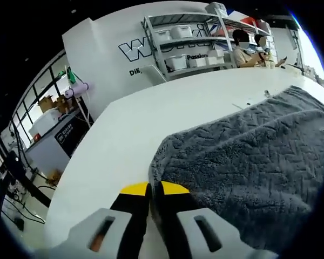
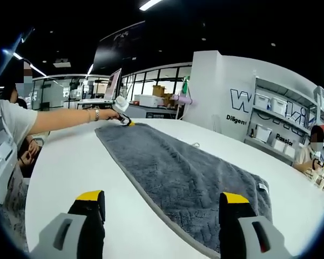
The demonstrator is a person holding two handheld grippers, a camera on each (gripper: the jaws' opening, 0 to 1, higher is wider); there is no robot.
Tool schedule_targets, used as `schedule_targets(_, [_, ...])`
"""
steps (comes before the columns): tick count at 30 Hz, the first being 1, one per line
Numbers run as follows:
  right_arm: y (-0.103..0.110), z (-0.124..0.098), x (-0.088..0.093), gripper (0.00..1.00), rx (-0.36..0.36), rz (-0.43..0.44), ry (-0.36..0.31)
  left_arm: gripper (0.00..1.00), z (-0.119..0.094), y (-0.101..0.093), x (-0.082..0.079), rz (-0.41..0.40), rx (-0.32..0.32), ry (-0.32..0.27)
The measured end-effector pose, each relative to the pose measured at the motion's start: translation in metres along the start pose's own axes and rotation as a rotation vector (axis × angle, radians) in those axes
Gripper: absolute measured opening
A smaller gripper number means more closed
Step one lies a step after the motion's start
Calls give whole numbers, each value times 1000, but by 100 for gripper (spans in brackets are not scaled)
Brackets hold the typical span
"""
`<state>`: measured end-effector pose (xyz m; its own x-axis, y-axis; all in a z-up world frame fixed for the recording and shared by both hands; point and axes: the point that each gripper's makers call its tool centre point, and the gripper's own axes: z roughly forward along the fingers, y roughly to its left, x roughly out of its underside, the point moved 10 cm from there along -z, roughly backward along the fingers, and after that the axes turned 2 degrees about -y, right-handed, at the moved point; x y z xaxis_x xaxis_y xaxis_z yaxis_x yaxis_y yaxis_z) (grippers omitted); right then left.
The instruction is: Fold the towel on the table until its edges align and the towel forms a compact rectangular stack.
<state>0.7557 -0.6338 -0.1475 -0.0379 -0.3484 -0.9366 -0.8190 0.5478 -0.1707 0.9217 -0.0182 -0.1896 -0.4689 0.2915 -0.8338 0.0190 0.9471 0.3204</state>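
While the left gripper (image 1: pixel 153 189) has its yellow-tipped jaws pressed together right at the near corner of the grey towel (image 1: pixel 248 162), I judge it is pinching that corner, since the hem runs straight into the line where the tips meet, though the fabric between them is too thin to make out for certain. From the right gripper view the same tool shows far off at the towel's (image 2: pixel 178 178) far end, held out in a person's hand (image 2: pixel 109 114) at the end of a long reach, which fits a grab on one corner before a lengthwise fold. The right gripper (image 2: pixel 162 202) is another matter: its jaws stand spread wide, empty, one on either side of the near end of the cloth, above the hem and not touching it. That looks to me like an approach to the opposite short edge, so both ends can be handled together. The towel itself lies flat and full length on the white table (image 2: pixel 70 162), unfolded, a small label (image 2: pixel 263 188) at one near corner, so the folding is barely begun. Beyond the table stand white shelves (image 1: pixel 186 43) with storage bins against a lettered wall (image 1: pixel 113 48), and seated people (image 1: pixel 243 48) at the far side, well apart from the work.
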Motion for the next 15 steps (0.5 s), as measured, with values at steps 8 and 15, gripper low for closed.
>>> schedule_targets(8, [-1, -1, 0, 91, 7, 4, -2, 52, -22, 3, 2, -81, 34, -59])
schedule_targets(15, [2, 1, 0, 91, -9, -3, 3, 71, -60, -20, 13, -158, 193, -130])
